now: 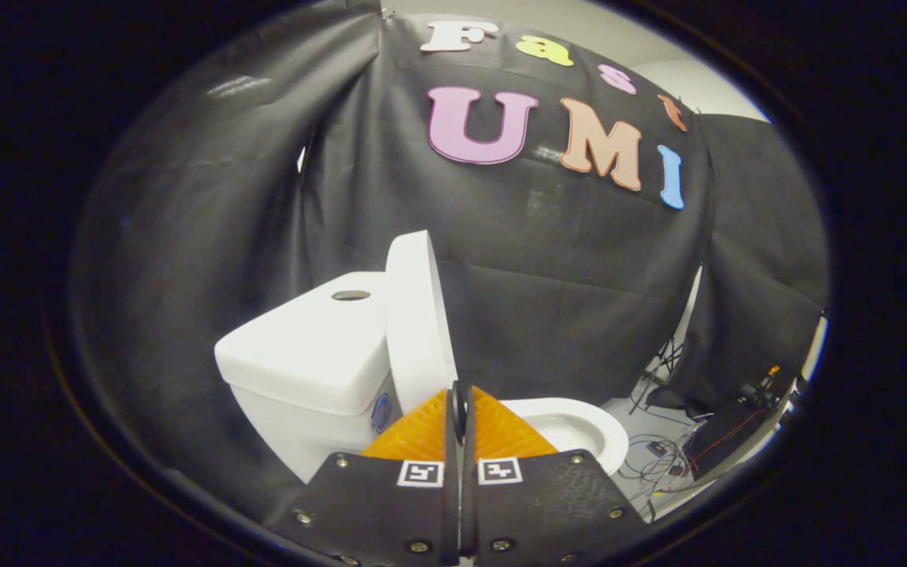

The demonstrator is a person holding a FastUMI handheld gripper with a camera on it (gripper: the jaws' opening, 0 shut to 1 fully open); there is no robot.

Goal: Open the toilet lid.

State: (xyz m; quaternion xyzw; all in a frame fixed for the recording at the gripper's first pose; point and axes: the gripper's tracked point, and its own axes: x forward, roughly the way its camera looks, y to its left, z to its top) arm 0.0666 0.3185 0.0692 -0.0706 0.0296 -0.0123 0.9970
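Observation:
The white toilet lid (416, 315) stands raised almost upright, leaning back toward the white tank (304, 354). Its lower edge comes down right behind my fingertips. The open seat and bowl rim (589, 433) show just beyond the fingers, to their right. My gripper (459, 400) is shut, its two fingers pressed together with nothing visible between them. The tips sit close in front of the base of the lid; I cannot tell whether they touch it.
A round flush button (350, 295) sits on top of the tank. Black cloth walls close in behind and beside the toilet. Loose cables and small electronics (662, 455) lie on the pale floor to the right of the bowl.

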